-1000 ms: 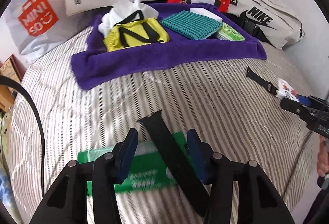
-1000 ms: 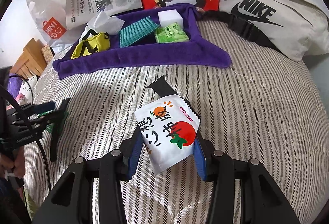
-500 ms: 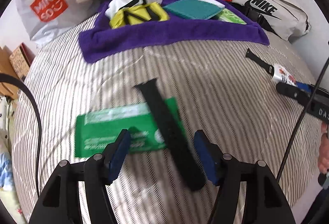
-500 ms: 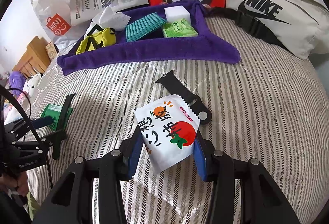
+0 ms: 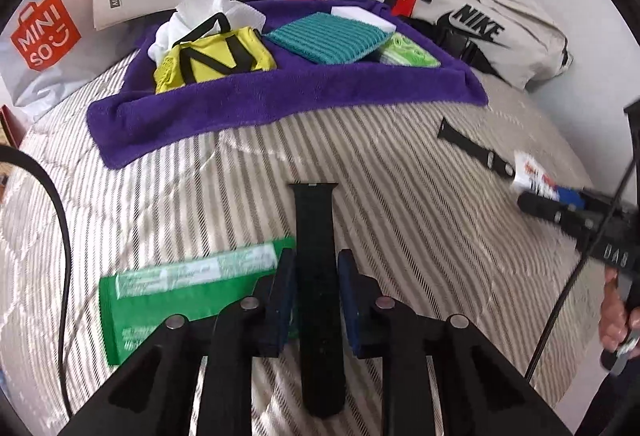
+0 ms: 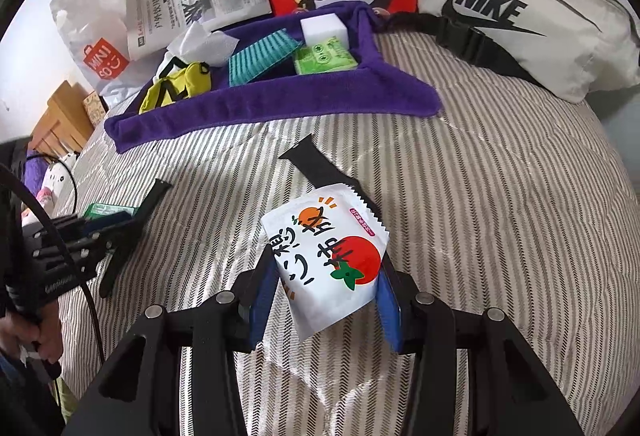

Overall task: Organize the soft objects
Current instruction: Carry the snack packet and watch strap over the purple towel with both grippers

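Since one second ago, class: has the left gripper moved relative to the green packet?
Yes. The left gripper has shifted right of the green packet and closed in on the black strap.

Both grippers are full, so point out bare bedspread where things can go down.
Bare striped bedspread lies right of the white packet, below the Nike bag. Another free strip runs between the purple towel and the black strap. The towel's middle is crowded, and the green packet fills the left.
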A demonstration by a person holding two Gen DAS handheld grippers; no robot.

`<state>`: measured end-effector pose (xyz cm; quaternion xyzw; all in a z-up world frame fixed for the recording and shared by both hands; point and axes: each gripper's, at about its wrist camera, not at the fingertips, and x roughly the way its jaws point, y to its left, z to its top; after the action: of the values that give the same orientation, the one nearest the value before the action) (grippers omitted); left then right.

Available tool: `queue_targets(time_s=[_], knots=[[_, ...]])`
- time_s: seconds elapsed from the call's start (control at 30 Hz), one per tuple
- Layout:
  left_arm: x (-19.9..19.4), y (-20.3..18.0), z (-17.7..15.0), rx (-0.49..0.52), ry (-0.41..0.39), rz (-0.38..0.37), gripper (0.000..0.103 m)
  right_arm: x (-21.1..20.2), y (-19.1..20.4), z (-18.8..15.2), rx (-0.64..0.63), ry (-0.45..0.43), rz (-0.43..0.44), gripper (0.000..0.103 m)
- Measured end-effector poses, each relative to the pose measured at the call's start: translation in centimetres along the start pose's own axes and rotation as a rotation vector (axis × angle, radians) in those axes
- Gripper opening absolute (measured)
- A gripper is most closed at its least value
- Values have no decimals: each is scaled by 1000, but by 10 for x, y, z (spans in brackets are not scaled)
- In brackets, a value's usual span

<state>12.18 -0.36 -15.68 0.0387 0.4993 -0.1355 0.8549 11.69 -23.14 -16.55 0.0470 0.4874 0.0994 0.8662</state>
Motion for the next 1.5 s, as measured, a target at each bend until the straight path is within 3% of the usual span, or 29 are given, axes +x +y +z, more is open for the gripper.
queue_targets(time_s=[0.07,0.13,0.2,0.27,0.37,0.53,0.8,1.07,1.5], knots=[[-1,-4,-3,15,0,-3,32,0,-2,1,7,0,0,46],[1,-11,-4,36,-3,23,34,2,-2,1,9,5,3,46],[4,-18,-4,76,-11,70,32,5,0,0,3,15,6,46],[5,-19,-1,80,-16,40,20,6,3,-2,-6,21,4,46],[5,-14,2,52,-2,10,20,6,6,-3,-13,23,8,46],[6,-19,0,89,-15,26,20,5,6,-2,-18,19,6,46],[9,-15,10,93,-3,-22,20,8,1,0,-13,30,-4,46],[-1,-4,13,37,-11,-84,20,0,7,17,-34,7,-4,46],[-16,5,24,17,-35,-98,20,0,30,48,-90,-21,6,46]])
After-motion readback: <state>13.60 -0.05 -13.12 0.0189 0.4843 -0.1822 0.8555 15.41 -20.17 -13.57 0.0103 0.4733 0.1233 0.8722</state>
